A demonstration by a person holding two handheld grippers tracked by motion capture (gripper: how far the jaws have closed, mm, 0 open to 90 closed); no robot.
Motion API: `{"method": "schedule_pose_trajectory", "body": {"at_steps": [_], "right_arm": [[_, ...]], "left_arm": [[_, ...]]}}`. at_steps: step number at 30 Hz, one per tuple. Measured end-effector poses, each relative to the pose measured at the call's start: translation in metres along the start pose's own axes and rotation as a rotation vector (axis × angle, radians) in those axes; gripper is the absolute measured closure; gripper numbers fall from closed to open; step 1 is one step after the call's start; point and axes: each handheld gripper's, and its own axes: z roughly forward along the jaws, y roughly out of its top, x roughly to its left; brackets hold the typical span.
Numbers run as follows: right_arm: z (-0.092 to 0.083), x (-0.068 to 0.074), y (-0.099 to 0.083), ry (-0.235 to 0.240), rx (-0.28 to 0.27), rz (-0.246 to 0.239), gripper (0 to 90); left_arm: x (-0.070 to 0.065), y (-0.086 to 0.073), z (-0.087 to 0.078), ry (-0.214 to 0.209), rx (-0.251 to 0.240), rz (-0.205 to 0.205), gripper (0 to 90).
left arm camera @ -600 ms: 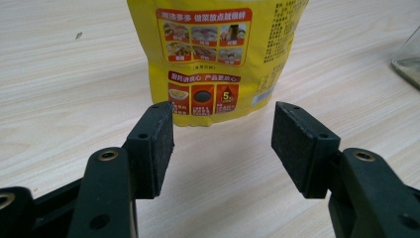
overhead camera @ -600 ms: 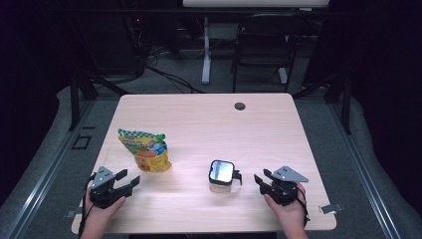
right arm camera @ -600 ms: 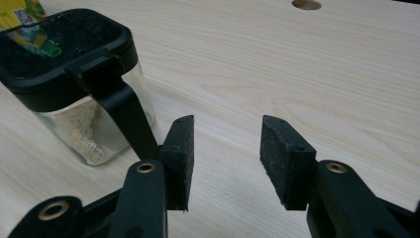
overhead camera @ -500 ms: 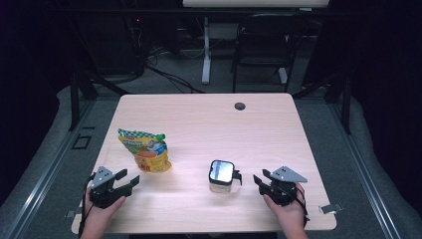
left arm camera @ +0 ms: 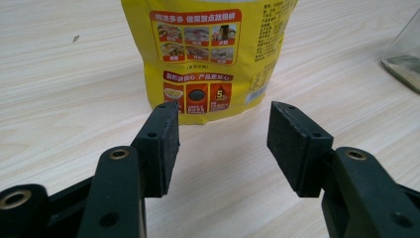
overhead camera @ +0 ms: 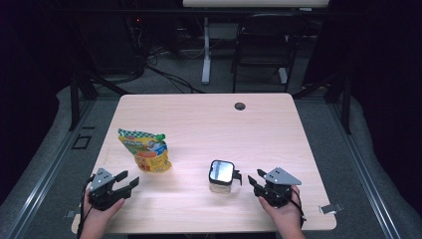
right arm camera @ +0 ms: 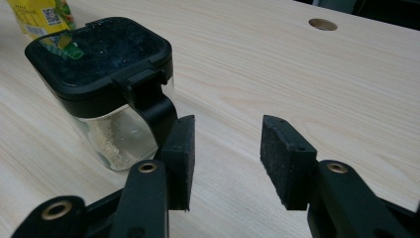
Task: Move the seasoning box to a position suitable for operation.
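We see left gripper point(overhead camera: 127, 180) gaping empty before yellow printed plastic pouch point(overhead camera: 147, 152); right gripper point(overhead camera: 255, 180) gaping empty beside clear black-lidded jar point(overhead camera: 221, 176).

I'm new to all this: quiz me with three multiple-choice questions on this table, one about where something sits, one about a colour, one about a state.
1. The yellow printed snack pouch stands nearest which gripper?
A. left gripper
B. right gripper
C. neither, at the far edge

2. What colour is the lid of the clear square jar?
A. white
B. black
C. red

3. How do the right gripper's jaws stand?
A. clamped on the jar's handle
C. holding the pouch
B. open, holding nothing

Answers: 1 A, since the pouch fills the left gripper view just ahead of its jaws. 2 B, the lid is black in the right gripper view. 3 B, bare wooden table shows between the pads.
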Motion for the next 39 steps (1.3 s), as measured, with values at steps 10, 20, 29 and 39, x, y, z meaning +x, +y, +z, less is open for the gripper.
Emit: {"method": "schedule_pose_trajectory", "body": {"at_steps": [10,20,29,39], "right_arm": [[0.003,0.007,0.002,0.044,0.013,-0.032,57.8],[0.003,0.012,0.003,0.097,0.022,-0.064,58.9],[0.017,0.017,0.002,0.115,0.059,-0.081,59.5],[0.031,0.021,0.003,0.116,0.092,-0.134,63.5]], "left_arm": [[0.000,-0.001,-0.002,-0.011,-0.005,0.008,47.8],[0.000,-0.001,0.000,-0.004,-0.002,0.013,47.8],[0.000,-0.003,-0.004,0.002,0.008,0.013,47.8],[0.002,-0.007,-0.008,0.019,0.007,0.006,48.3]]}}
